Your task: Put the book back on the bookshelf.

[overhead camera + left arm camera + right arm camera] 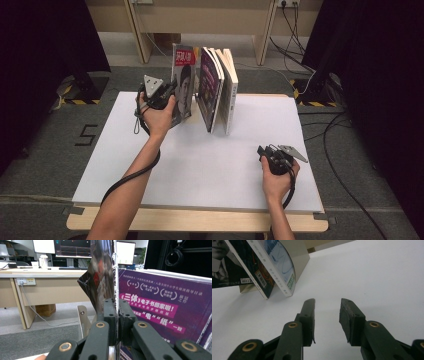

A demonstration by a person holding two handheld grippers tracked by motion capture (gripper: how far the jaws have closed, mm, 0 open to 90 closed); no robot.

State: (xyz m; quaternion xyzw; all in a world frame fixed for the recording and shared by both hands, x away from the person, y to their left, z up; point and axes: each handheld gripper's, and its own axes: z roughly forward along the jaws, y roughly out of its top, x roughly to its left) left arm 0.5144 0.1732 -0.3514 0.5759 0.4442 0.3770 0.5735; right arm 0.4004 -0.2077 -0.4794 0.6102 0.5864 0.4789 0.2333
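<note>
A magazine (184,82) with a portrait on its cover stands upright at the back of the white table, and my left gripper (167,92) is shut on its near edge. In the left gripper view that thin magazine (103,277) sits edge-on between the closed jaws of my left gripper (116,305). Just right of it stand a purple-covered book (209,90) (162,310) and a pale book (229,90), both leaning. My right gripper (264,150) (327,304) rests low at the table's right front, open and empty, pointing toward the books (262,272).
The white board (200,160) covers a wooden table. A beige bookend (298,255) stands behind the books. A wooden desk frame (200,25) is beyond the table, with black curtains at both sides and cables (340,165) on the floor at right.
</note>
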